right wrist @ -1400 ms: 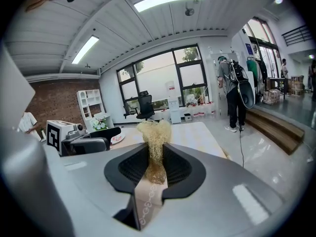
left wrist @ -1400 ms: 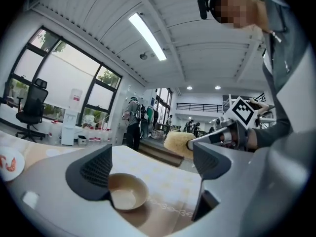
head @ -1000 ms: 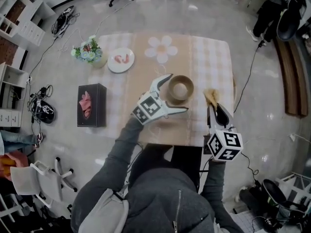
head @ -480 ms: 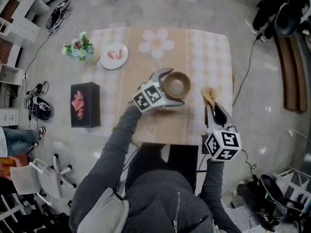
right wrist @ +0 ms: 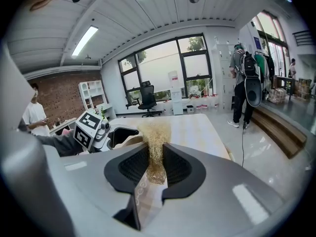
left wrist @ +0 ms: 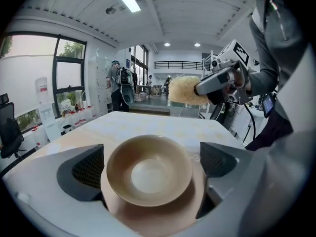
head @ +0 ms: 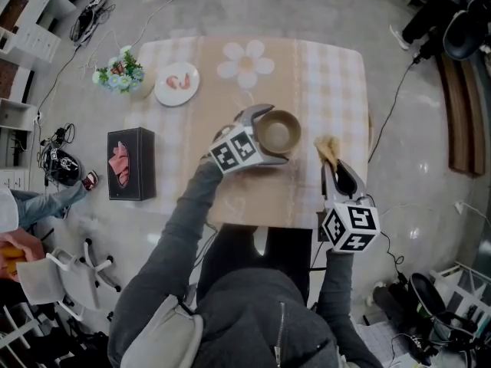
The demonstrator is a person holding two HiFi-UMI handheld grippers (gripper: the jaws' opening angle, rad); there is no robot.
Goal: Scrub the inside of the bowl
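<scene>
A tan bowl (head: 279,131) stands upright on the brown band of the table (head: 330,83). My left gripper (head: 277,133) is open and straddles it, one jaw on each side. In the left gripper view the bowl (left wrist: 149,168) fills the gap between the dark pads (left wrist: 84,173), with a thin gap on the right. My right gripper (head: 336,169) hangs off the table's right front corner, shut on a straw-coloured scrubber (head: 330,150). That scrubber (right wrist: 155,138) sticks out from the jaws of the right gripper (right wrist: 155,168), away from the bowl.
A white plate (head: 176,84) with pink pieces and a flower pot (head: 121,75) sit at the table's far left. A black tissue box (head: 126,163) lies on the floor beside it. A white chair (head: 65,278) stands at the near left. People stand in the room beyond.
My left gripper has slid forward, so its open jaws now sit on both sides of the bowl. The right gripper with the scrubber has hardly moved.
</scene>
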